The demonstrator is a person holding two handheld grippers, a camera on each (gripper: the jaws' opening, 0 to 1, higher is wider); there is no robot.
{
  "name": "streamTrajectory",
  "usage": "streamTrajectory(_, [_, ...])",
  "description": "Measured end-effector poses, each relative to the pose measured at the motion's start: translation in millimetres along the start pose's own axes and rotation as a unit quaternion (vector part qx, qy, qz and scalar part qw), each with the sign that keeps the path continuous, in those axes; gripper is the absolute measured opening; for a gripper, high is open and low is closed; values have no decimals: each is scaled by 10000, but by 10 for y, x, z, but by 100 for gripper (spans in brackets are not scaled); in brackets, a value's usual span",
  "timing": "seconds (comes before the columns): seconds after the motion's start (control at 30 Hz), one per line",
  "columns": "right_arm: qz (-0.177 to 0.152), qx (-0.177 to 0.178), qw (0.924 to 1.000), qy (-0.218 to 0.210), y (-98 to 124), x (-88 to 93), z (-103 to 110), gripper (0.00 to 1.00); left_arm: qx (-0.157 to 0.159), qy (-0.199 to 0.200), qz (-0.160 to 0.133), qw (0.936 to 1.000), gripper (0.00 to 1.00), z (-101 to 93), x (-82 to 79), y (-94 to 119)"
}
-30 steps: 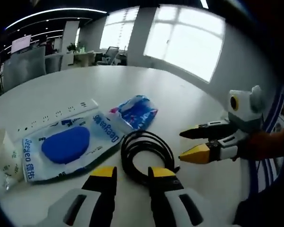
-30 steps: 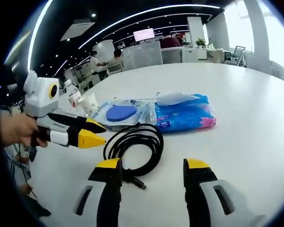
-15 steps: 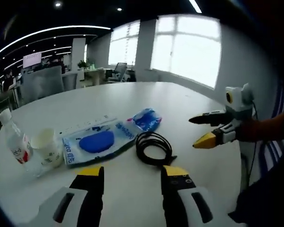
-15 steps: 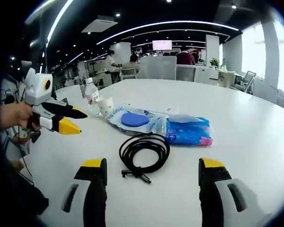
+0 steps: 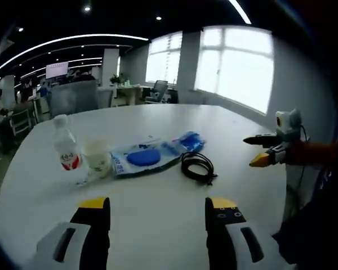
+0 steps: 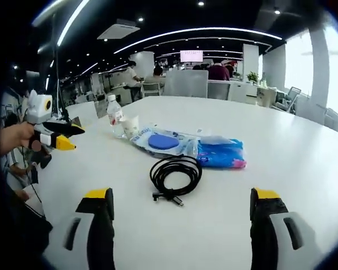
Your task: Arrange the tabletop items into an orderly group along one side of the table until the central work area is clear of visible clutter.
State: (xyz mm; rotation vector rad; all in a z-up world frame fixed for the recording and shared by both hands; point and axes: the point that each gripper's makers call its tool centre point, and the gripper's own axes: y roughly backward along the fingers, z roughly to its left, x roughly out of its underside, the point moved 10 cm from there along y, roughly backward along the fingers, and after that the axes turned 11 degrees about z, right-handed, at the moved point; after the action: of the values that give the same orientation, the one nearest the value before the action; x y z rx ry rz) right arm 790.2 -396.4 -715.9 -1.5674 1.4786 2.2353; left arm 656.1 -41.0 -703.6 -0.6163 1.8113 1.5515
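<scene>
In the left gripper view, the left gripper (image 5: 158,211) hangs over bare table (image 5: 158,225) with its jaws spread wide and nothing between them. The black cable (image 5: 198,167) lies coiled on the table. Just beside the cable, on its left, is a clear pouch (image 5: 145,157) with a blue pad inside, and a blue packet (image 5: 190,140) touches the pouch's far end. A cup (image 5: 97,157) and a bottle (image 5: 66,154) stand left of the pouch. Right of the cable, the right gripper (image 5: 260,151) hovers apart from it, jaws parted, holding nothing.

In the right gripper view, the right gripper's jaws stand wide apart and empty. The cable sits just short of the packet and pouch; bottle and cup stand at the pouch's left. The left gripper hovers well left of the cable, jaws slightly parted and empty.
</scene>
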Motion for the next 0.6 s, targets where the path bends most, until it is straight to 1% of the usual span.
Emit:
streamTrajectory(0.07, [16,22,10000,42,33,19,6,99,-59,-13,-30,10000,71,47,46,72])
streamTrajectory(0.2, [52,-56,10000,27,89,62,25,99,-177,-37,-59,9998,76,131,111,243])
streamTrajectory(0.33, [112,-151,9998,34,133,132,5,99,-182,-17,-42,9998,84,208,224,357])
streamTrajectory(0.43, [128,-150,9998,82,203,158,26,100,-110,-5,32,9999,89,188,284,413])
streamTrajectory(0.6, [152,-235,9996,81,305,204,39,100,-84,-1,62,9999,95,110,310,480])
